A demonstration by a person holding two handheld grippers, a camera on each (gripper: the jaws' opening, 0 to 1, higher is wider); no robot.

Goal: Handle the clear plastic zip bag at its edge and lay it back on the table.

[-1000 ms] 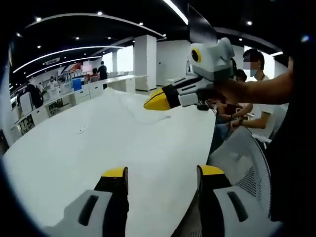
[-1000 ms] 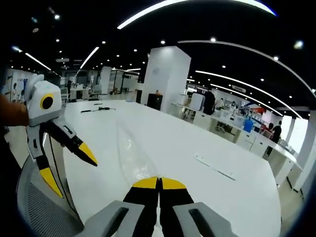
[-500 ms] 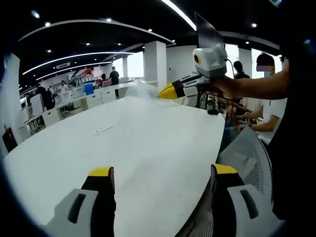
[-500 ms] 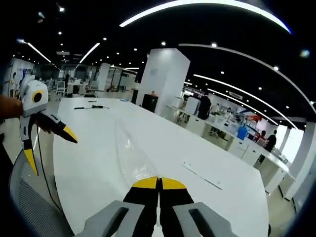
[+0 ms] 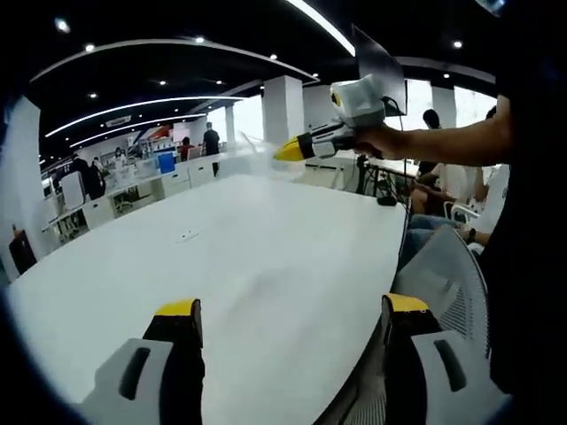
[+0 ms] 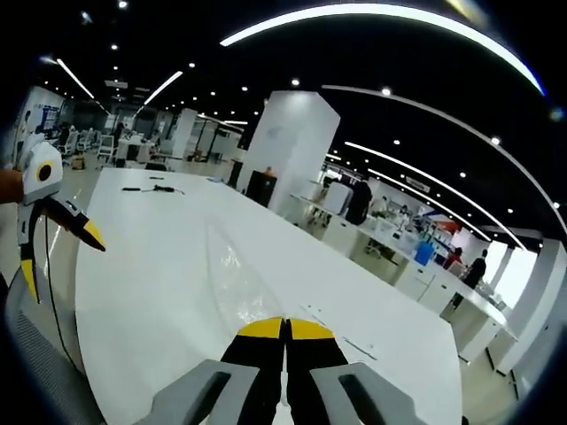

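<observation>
Now right hand-held gripper (image 6: 284, 329) pinches zip bag (image 6: 232, 279) edge above table (image 6: 159, 266).

The worktop (image 5: 266, 266) lies broad and bare ahead of the left tool (image 5: 288, 314); a mesh chair (image 5: 447, 283) crowds its near right edge.

Left gripper (image 5: 283, 317): jaws spread wide apart, nothing between yellow tips, pointing forward, level. In right gripper view it sits at far left (image 6: 53, 252), jaws apart, held by hand (image 6: 7, 186).

Right gripper (image 6: 285, 328): yellow tips pressed together. In left gripper view it is raised high (image 5: 291, 150), tips closed, held by hand (image 5: 376, 142) on outstretched forearm (image 5: 452, 146).
</observation>
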